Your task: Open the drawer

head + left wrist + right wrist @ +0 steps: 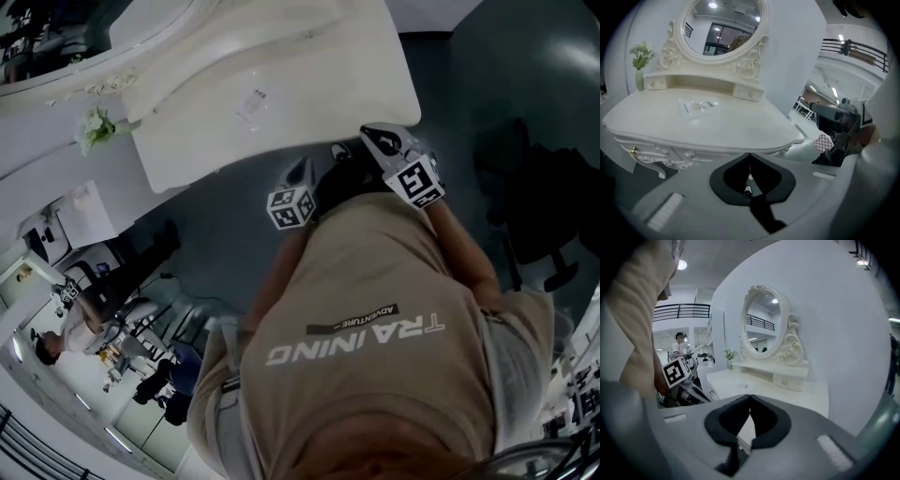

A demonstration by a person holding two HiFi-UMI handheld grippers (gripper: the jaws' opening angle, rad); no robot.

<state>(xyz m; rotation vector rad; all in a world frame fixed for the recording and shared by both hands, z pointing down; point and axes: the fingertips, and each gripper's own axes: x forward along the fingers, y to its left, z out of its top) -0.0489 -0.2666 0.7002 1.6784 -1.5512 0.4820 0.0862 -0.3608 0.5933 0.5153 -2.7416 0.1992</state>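
A white dressing table [740,129] with an oval mirror [723,26] stands ahead of both grippers. Its back shelf has small drawers [750,93], one of them also in the right gripper view [790,379]. Under the tabletop is a carved front with a gold knob [633,150]. My left gripper [750,155] is shut and empty, a little short of the table's front edge. My right gripper [750,398] is shut too, with nothing between its pads, off the table's right end. In the head view both grippers, left [298,178] and right [382,142], hang just off the tabletop's [281,56] near edge.
A small vase of flowers [640,61] stands at the table's left end. A clear plastic packet [696,107] lies on the tabletop. A white wall rises behind the mirror. Dark floor [216,244] lies below the table. People stand far off [680,348].
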